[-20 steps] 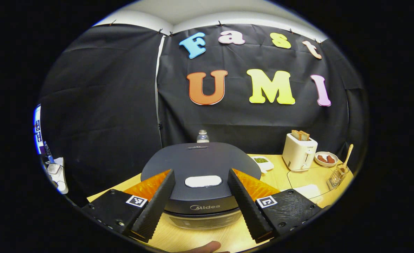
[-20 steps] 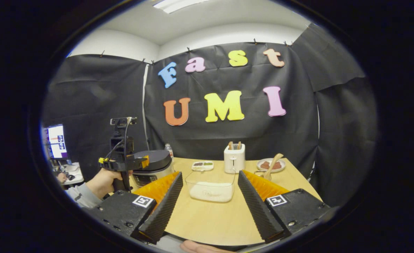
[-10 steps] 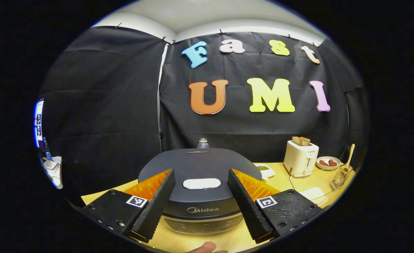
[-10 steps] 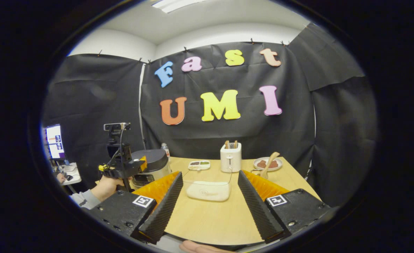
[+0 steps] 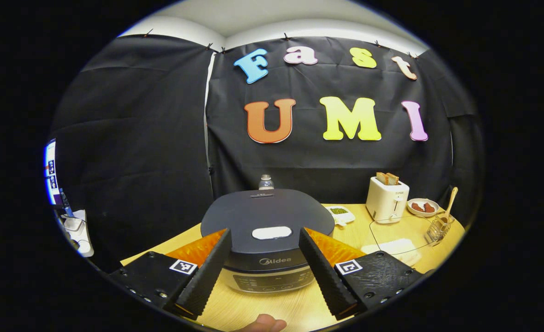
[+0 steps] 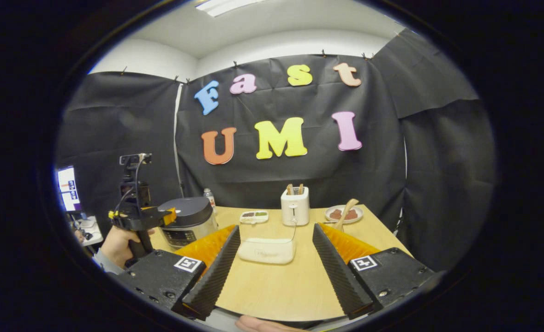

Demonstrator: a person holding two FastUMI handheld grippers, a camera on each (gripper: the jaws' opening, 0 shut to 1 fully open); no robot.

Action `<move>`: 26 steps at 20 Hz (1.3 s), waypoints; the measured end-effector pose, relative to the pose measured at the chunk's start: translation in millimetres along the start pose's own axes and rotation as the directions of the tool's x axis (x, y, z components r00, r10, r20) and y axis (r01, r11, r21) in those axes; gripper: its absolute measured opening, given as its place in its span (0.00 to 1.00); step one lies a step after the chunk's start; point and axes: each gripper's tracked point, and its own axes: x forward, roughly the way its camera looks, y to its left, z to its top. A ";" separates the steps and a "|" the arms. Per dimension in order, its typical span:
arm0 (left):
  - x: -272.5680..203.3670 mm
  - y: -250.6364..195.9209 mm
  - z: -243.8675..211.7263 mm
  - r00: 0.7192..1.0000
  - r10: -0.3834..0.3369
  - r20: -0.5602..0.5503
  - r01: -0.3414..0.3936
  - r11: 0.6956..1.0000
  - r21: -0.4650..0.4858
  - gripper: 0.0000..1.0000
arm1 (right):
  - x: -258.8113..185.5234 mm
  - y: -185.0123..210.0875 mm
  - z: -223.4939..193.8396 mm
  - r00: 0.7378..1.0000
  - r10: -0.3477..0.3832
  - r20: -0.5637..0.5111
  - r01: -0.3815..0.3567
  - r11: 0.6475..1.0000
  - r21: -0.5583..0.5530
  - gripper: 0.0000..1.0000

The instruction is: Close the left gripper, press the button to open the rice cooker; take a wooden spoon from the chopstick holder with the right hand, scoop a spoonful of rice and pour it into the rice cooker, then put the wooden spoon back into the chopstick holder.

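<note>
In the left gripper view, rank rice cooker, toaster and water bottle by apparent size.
1. Rice cooker, nearest the camera, so its lead is inflated.
2. Toaster.
3. Water bottle, mostly hidden behind the cooker.

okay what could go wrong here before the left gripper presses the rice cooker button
1. The left gripper is open, its fingers straddling the rice cooker; pressing like this could miss the white lid button.
2. The lid will probably swing up, so a gripper lingering above could be struck.
</note>
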 end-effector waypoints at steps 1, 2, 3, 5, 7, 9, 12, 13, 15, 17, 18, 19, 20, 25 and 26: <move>-7.0 2.5 1.1 1.000 0.006 -0.004 -0.006 1.000 0.000 0.93 | -2.2 0.0 3.0 1.000 -0.003 0.006 0.003 1.000 -0.004 1.00; -14.9 1.4 4.7 1.000 -0.001 -0.006 0.001 1.000 -0.004 0.93 | -4.4 -0.5 6.3 1.000 -0.008 0.012 0.008 1.000 -0.008 1.00; -24.3 0.8 9.0 1.000 -0.006 -0.003 0.006 1.000 -0.010 0.93 | -7.1 -1.0 9.1 1.000 -0.014 0.021 0.014 1.000 -0.014 0.96; -42.1 -1.0 23.6 1.000 -0.027 0.009 0.027 0.999 -0.030 0.93 | -12.2 -0.7 14.2 0.999 -0.018 0.028 0.019 1.000 -0.019 1.00; -59.5 2.6 36.5 1.000 -0.020 0.014 0.021 0.998 -0.055 0.93 | -17.8 2.7 19.2 0.999 -0.010 0.033 0.011 1.000 -0.015 0.96; -79.1 10.5 51.7 1.000 -0.004 0.029 0.006 0.998 -0.069 0.97 | -23.3 1.1 25.9 0.999 -0.017 0.045 0.018 1.000 -0.024 1.00; -108.6 9.6 72.7 0.998 -0.015 0.068 0.020 0.998 -0.064 0.94 | -31.8 -0.4 33.3 0.998 -0.030 0.057 0.032 0.999 -0.030 1.00; -117.5 6.3 76.8 0.996 -0.031 0.079 0.036 0.998 -0.059 0.95 | -32.8 1.2 34.9 0.998 -0.028 0.052 0.029 0.999 -0.021 0.96; -135.9 2.9 83.9 0.994 -0.052 0.093 0.057 0.997 -0.050 0.95 | -33.4 -2.3 45.3 0.997 -0.038 0.060 0.039 0.999 -0.011 1.00; -152.7 1.9 92.0 0.992 -0.062 0.107 0.067 0.997 -0.043 0.95 | -34.1 -7.8 55.4 0.996 -0.051 0.071 0.052 0.999 -0.003 0.96; -162.1 -1.3 95.7 0.990 -0.074 0.116 0.079 0.996 -0.040 0.95 | -35.0 -11.2 58.7 0.995 -0.059 0.077 0.059 0.998 0.004 0.96; -171.9 -4.5 101.1 0.987 -0.084 0.135 0.090 0.995 -0.043 0.95 | -36.0 -15.1 63.3 0.994 -0.071 0.084 0.070 0.998 0.008 1.00; -180.0 -5.8 105.2 0.984 -0.094 0.151 0.102 0.994 -0.045 0.95 | -37.5 -20.5 65.5 0.992 -0.086 0.089 0.086 0.996 0.007 1.00; -210.8 -13.3 99.6 0.973 -0.153 0.170 0.159 0.987 -0.020 0.95 | -44.1 -42.2 67.8 0.986 -0.140 0.086 0.144 0.989 -0.036 1.00; -216.1 -12.2 97.3 0.973 -0.160 0.166 0.166 0.986 -0.020 0.94 | -46.3 -43.1 67.9 0.986 -0.143 0.086 0.147 0.988 -0.042 1.00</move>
